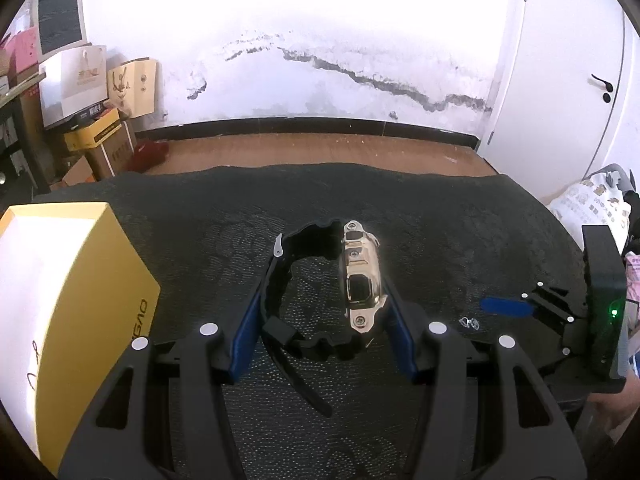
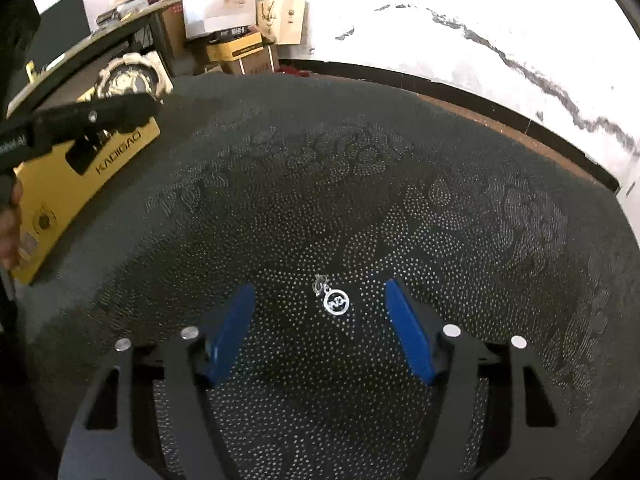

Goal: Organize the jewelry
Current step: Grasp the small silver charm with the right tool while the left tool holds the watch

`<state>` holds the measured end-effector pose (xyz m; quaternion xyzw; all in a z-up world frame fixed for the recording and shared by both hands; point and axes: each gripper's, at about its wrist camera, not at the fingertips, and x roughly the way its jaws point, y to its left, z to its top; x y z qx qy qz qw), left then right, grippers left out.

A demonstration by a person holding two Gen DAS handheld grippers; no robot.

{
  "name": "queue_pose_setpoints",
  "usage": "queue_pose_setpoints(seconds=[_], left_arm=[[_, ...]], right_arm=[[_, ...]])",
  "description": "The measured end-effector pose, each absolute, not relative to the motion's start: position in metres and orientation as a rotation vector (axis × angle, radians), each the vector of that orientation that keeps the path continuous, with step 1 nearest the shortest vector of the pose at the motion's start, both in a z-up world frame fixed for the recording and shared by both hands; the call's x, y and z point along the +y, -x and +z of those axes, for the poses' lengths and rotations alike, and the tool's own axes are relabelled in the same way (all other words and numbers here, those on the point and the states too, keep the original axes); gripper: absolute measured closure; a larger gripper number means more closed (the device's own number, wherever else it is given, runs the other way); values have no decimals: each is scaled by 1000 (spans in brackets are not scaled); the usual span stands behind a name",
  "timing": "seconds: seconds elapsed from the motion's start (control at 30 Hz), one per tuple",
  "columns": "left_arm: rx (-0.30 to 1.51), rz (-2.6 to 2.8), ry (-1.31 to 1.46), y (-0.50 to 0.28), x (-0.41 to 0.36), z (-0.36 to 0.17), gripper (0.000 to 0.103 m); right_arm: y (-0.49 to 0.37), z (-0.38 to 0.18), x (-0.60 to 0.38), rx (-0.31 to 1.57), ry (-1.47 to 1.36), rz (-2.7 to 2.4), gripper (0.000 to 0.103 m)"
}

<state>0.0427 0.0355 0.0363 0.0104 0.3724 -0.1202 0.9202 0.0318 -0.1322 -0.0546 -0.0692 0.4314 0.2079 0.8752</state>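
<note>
The left gripper [image 1: 324,280] clamps a gold watch [image 1: 362,276] by case and black strap at frame centre, above the dark worktop [image 1: 440,220]; the right gripper [image 2: 320,312] stands apart around a silver pendant [image 2: 335,301] lying lower centre; a yellow box [image 1: 96,280] sits at left.

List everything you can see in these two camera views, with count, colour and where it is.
watch: one, gold case, black strap, held in left gripper
pendant: one, silver, on cloth between right gripper's fingers
box: one, yellow with white top, left on table
table cloth: one, dark patterned, covers table
cartons and bags: several, white, tan, yellow, pink, stacked by wall
left gripper: one, black, blue pads, shut on watch
right gripper: one, black, blue pads, open above pendant
</note>
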Motion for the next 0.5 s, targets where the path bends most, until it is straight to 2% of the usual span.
queue_pose_setpoints(seconds=[0.17, 0.33, 0.37, 0.43, 0.5], left_arm=[[761, -267, -7, -43, 44, 32, 48], [757, -279, 35, -46, 54, 29, 48], [759, -281, 44, -46, 56, 28, 48], [761, -285, 53, -47, 57, 28, 48], [758, -287, 49, -47, 57, 28, 48]], right_arm=[[-32, -56, -128, 888, 185, 428, 50], [-32, -55, -133, 884, 194, 435, 53], [-28, -56, -133, 884, 196, 442, 60], [-29, -55, -128, 887, 202, 463, 68], [-28, -56, -126, 882, 199, 476, 72]])
